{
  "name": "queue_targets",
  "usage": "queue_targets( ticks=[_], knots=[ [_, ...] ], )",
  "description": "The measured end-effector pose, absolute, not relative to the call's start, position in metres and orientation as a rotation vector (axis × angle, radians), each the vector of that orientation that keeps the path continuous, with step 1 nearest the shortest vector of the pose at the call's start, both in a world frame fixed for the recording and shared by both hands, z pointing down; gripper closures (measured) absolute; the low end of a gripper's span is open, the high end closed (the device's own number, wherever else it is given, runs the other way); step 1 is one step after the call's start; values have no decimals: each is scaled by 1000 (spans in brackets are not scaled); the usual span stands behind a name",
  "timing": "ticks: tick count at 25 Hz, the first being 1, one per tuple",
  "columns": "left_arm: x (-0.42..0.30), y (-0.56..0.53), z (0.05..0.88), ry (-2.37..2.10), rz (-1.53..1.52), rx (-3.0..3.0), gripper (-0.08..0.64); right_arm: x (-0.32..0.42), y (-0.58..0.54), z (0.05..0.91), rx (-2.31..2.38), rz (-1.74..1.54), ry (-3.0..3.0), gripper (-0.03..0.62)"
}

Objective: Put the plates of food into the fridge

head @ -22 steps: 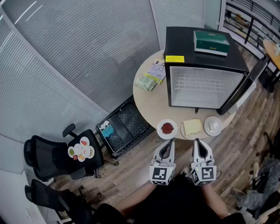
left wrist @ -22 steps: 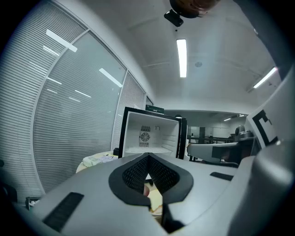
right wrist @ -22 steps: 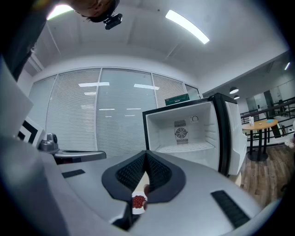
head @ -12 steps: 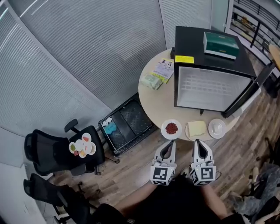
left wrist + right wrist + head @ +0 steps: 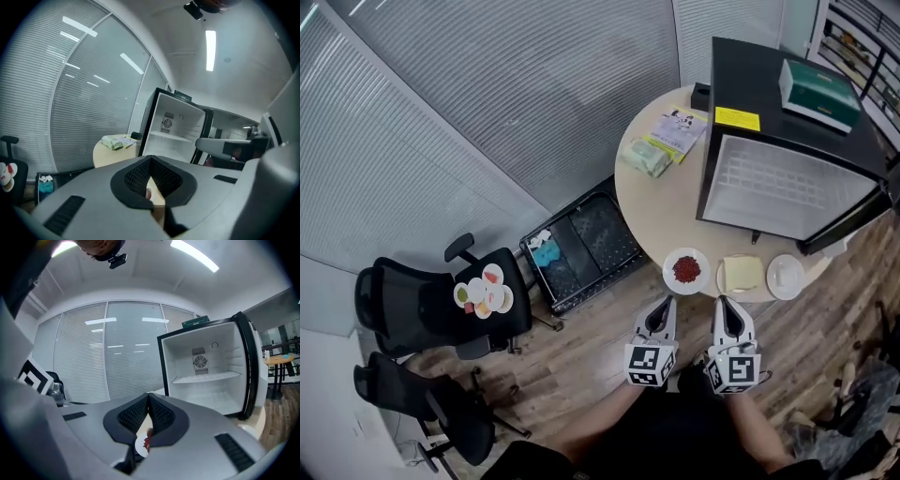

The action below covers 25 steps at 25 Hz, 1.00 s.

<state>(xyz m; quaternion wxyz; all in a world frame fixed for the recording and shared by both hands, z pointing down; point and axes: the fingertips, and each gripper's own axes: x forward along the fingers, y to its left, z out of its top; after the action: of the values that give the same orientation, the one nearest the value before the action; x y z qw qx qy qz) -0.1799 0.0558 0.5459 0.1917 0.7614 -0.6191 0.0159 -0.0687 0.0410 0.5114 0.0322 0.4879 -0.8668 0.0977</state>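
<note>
1. Judged barely begun: nothing yet inside the mini fridge (image 5: 773, 187), with its door (image 5: 247, 366) swung wide and white shelves bare in both gripper views.
2. All three plates in a row at the near edge of the round table (image 5: 661, 206), just in front of the fridge: plate of red food (image 5: 686, 270), plate with a yellow slab (image 5: 742, 275), white plate with something pale (image 5: 786, 277).
3. Left gripper (image 5: 665, 303): jaws pressed together on nothing, tips near the red plate but short of the table edge.
4. Right gripper (image 5: 724, 302): likewise closed and empty, aimed roughly between the red plate and the yellow one, touching neither.
5. Left to do, by this reading: jaws opened, each plate taken by its rim, and three carries onto a fridge shelf.
6. Against the earlier head views: table, fridge and plates slid rightward across the picture. Grippers at the same spot low in the frame, closed as before. Same row of plates, none lifted or shifted on the table. Red plate formerly straight ahead of the left gripper, now between the two.
</note>
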Motion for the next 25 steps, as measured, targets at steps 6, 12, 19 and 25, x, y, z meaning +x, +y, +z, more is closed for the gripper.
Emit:
queue_targets(
  ticks=[6, 12, 19, 25],
  knots=[
    [-193, 40, 611, -1652, 45, 2019, 557, -88, 28, 539, 1464, 348, -2642, 586],
    [-198, 35, 661, -1449, -81, 1930, 529, -102, 24, 560, 1435, 392, -2623, 587],
    [-204, 26, 727, -1278, -111, 1755, 409, -112, 22, 576, 1422, 448, -2609, 588],
    [-195, 16, 763, -1136, -198, 1601, 377, -112, 15, 579, 1426, 463, -2611, 588]
  ],
)
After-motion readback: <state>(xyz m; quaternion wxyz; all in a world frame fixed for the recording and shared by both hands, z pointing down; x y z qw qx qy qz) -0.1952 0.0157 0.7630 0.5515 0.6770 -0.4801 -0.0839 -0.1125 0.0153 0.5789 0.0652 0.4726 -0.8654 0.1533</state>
